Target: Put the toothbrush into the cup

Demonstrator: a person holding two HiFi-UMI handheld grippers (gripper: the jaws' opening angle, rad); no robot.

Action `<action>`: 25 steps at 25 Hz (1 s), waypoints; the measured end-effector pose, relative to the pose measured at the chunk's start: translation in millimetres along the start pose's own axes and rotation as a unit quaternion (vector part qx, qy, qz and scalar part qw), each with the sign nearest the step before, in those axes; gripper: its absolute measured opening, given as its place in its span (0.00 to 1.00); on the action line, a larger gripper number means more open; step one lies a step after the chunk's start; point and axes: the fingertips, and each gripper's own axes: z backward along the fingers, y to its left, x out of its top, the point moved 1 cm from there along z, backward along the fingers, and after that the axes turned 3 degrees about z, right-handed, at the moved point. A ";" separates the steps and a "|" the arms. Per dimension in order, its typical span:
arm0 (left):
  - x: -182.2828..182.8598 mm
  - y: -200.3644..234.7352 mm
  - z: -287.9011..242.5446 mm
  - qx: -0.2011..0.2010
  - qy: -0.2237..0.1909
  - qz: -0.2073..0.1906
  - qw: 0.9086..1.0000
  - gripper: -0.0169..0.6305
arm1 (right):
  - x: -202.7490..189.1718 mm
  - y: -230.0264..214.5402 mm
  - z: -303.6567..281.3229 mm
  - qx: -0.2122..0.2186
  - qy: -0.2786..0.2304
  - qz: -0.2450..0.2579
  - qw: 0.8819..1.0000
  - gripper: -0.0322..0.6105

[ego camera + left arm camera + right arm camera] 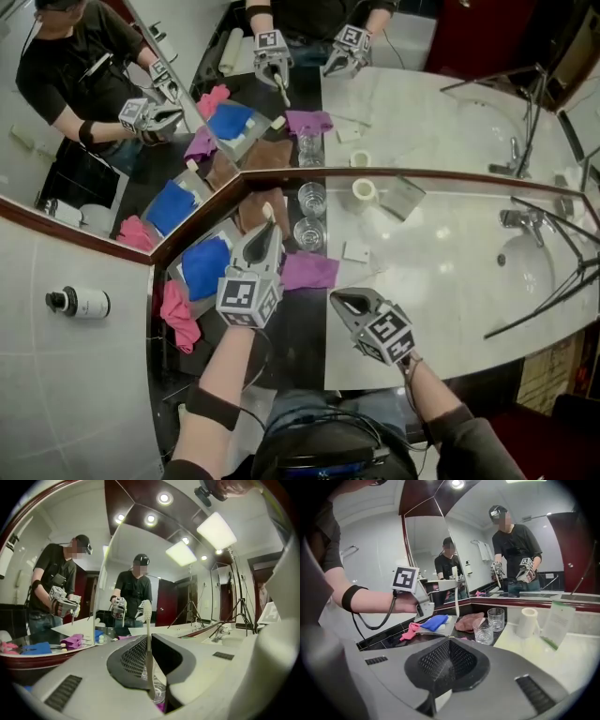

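A white toothbrush (146, 613) stands upright between the jaws of my left gripper (148, 639), which is shut on its handle. In the head view the left gripper (264, 234) hovers over the dark counter strip, and the brush head (268, 212) pokes out beyond it. Just to its right stand two clear glass cups, the nearer one (309, 232) and the farther one (312, 199) by the mirror. My right gripper (342, 300) is shut and empty, lower right of the cups. From the right gripper view both cups (483, 631) lie ahead, with the left gripper (405, 579) to their left.
A purple cloth (309, 270) lies below the cups. A tray with a blue cloth (204, 265), a pink cloth (178, 314) and a brown cloth (251, 214) sit to the left. A paper roll (364, 192), a card (405, 197), the sink (525, 267) and its faucet (516, 218) are to the right.
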 end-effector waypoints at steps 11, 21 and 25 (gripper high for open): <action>-9.4 31.4 -76.7 -0.100 -0.069 -0.032 0.992 0.07 | -16.8 31.9 -106.0 0.099 0.006 0.015 0.995 0.08; -8.0 25.8 -126.4 -0.143 -0.093 -0.061 0.983 0.07 | -42.1 30.6 -137.6 0.121 -0.001 -0.008 0.993 0.08; -5.0 20.6 -133.0 -0.148 -0.094 -0.061 0.983 0.07 | -47.9 30.8 -136.6 0.123 0.004 -0.014 0.992 0.08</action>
